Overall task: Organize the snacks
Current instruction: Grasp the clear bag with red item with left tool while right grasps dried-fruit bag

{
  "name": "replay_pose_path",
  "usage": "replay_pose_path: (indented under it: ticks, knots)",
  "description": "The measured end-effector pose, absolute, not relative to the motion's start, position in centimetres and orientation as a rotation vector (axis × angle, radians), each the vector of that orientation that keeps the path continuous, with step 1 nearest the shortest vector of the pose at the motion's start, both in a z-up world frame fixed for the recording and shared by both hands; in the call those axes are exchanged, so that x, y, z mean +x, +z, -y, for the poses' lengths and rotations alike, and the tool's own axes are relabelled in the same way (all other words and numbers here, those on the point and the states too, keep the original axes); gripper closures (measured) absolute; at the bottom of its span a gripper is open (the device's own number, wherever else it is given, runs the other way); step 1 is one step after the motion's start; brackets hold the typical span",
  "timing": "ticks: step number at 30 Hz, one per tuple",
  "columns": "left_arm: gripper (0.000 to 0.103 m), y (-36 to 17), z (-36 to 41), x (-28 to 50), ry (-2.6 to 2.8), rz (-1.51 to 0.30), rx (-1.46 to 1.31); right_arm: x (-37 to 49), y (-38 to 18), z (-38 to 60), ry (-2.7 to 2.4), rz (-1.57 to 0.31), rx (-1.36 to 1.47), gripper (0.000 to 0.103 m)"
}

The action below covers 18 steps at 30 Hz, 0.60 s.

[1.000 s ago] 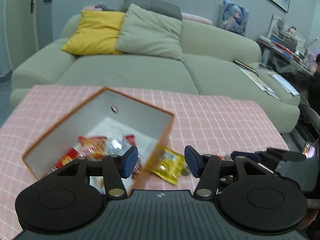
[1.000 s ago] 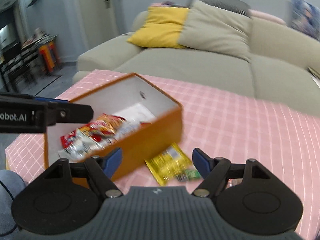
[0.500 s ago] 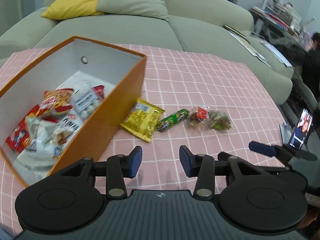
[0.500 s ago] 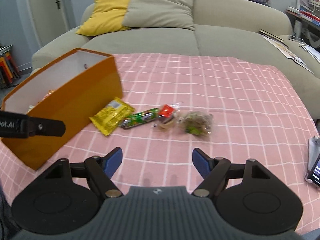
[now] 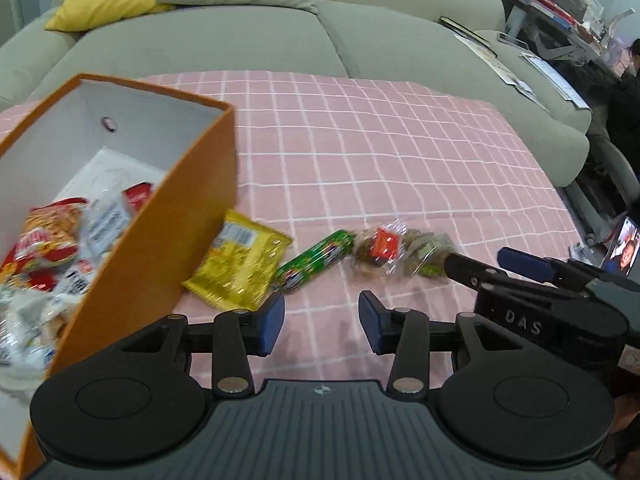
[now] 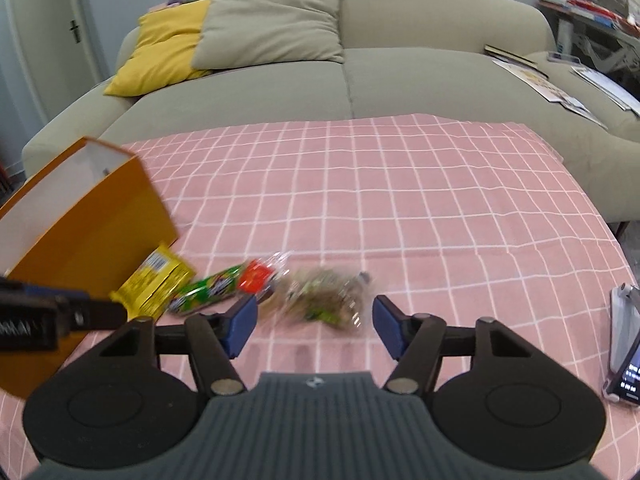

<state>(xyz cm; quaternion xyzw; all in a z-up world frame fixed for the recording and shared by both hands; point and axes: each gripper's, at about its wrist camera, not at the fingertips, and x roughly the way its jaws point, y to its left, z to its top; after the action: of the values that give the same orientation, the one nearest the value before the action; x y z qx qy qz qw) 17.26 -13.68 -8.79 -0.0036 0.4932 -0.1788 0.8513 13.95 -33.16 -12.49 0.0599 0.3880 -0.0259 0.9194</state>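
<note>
Snacks in a row on a pink checked cloth-covered worktop (image 5: 400, 152), before a grey-green fabric sofa (image 5: 240, 28).

Left wrist view: the left gripper (image 5: 321, 320), jaws open and empty, now sits lower and nearer the yellow foil snack packet (image 5: 240, 268) beside the orange cardboard box (image 5: 160, 248) than half a second ago.
Right wrist view: the right gripper (image 6: 313, 325), jaws open, has closed in on the clear bag of brown snacks (image 6: 324, 300); a phone (image 6: 624, 344) lies at right.

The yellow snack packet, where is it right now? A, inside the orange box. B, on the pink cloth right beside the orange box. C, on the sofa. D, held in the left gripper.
B: the yellow snack packet lies flat on the pink cloth against the outer wall of the orange box, first in the row before the green roll; the left gripper is open and empty.
</note>
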Motion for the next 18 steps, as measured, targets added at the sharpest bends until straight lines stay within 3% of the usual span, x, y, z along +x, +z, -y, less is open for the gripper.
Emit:
replay_pose_path:
  ticks: [11, 18]
  knots:
    - [0.053, -10.4, 18.2, 20.1, -0.530, -1.024, 0.096, 18.1, -15.5, 37.3, -0.065, -0.904, 0.386, 0.043]
    - [0.053, -12.1, 20.9, 21.0, -0.590, -1.010, 0.232, 18.2, -16.5, 38.9, -0.057, -0.930, 0.473, 0.050]
